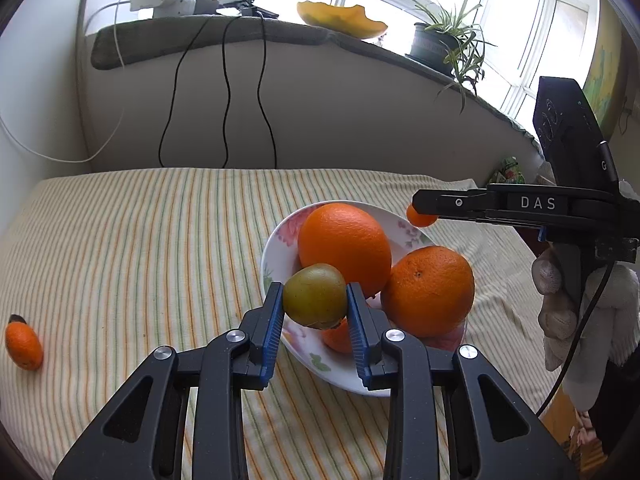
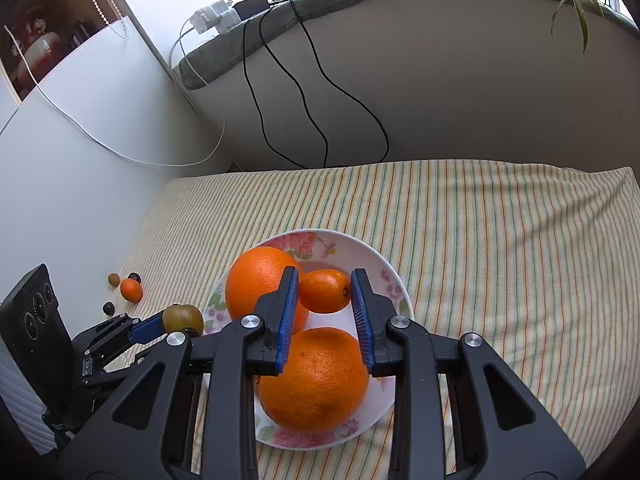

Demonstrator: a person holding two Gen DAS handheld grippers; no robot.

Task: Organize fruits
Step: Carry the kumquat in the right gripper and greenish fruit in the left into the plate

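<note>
A white flowered plate sits on the striped cloth and holds two large oranges, the nearer one by the plate's edge. My left gripper is shut on a green-brown round fruit above the plate's near rim. My right gripper is shut on a small orange kumquat held above the plate. A gloved hand carries the right gripper. Another small orange fruit lies on the cloth at the left.
Several small dark and brown fruits lie near the white wall. Black and white cables hang from the sill, which bears a potted plant and a yellow dish. The striped cloth stretches right of the plate.
</note>
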